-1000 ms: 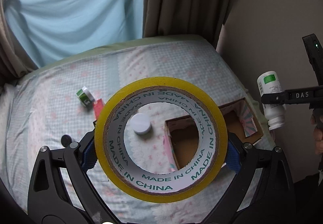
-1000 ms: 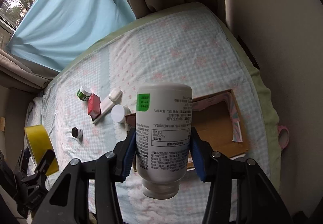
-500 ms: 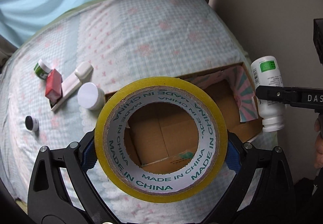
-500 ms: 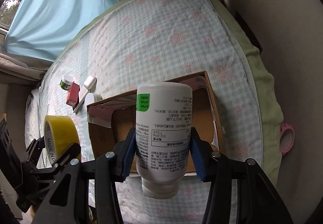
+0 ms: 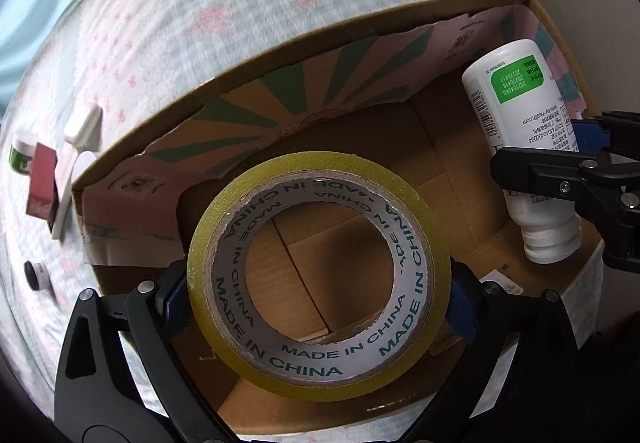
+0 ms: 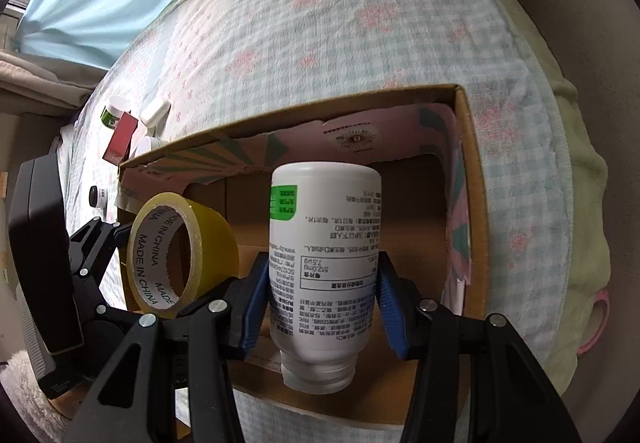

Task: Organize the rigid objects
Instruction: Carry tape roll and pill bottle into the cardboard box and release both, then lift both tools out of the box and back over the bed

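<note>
My left gripper [image 5: 318, 307] is shut on a yellow tape roll [image 5: 416, 203], holding it over the left part of the open cardboard box [image 5: 280, 47]. My right gripper [image 6: 322, 303] is shut on a white pill bottle [image 6: 324, 243] with a green label, held cap down over the box's right part [image 6: 476, 179]. The bottle also shows in the left wrist view [image 5: 524, 147], and the tape roll in the right wrist view [image 6: 180, 251]. Both objects hang inside the box opening, above its brown floor.
The box lies on a bed with a checked floral sheet [image 6: 320, 15]. Left of the box lie a red box [image 5: 40, 179], a green-labelled jar [image 5: 22, 155], a white tube [image 5: 82, 123] and a small black-capped jar [image 5: 36, 275]. A pink ring [image 6: 596, 327] lies at the bed's right edge.
Both grippers have moved forward and down toward the box. The tape roll and the bottle now hang inside the box opening, which fills both views.
</note>
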{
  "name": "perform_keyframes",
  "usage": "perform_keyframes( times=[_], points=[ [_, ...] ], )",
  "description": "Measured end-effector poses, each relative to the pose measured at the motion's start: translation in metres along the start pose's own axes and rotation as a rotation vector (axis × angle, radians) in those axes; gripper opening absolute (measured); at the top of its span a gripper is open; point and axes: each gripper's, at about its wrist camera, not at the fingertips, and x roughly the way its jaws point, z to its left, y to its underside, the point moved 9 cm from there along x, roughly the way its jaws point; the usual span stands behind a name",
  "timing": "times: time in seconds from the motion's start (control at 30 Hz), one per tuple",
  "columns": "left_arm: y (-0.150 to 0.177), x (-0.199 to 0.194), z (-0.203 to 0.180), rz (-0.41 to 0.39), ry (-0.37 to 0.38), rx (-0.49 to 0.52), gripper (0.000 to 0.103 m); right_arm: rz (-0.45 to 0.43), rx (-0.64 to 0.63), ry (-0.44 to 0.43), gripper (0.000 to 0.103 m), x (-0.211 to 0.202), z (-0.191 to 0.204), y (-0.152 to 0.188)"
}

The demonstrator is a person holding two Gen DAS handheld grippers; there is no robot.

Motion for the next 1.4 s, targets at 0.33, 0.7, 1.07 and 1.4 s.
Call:
perform_keyframes(
  times=[0.33,0.7,1.07,1.4],
  points=[
    [0.012,-0.016,0.007,-0.030,0.004,0.004,0.103,-0.051,-0.033,0.019,0.103,-0.006,0.013,-0.015],
    [0.017,-0.071,0.012,-0.094,0.037,-0.027,0.103,-0.099,0.058,-0.074,0.103,-0.038,0.025,-0.011],
    [0.016,-0.135,0.021,-0.216,0.018,-0.036,0.103,-0.133,0.001,-0.044,0.103,-0.090,0.058,-0.017],
    [0.069,-0.221,0.063,-0.341,-0.006,-0.138,0.103,-0.169,-0.112,0.007,0.103,-0.137,0.123,-0.007]
  ],
)
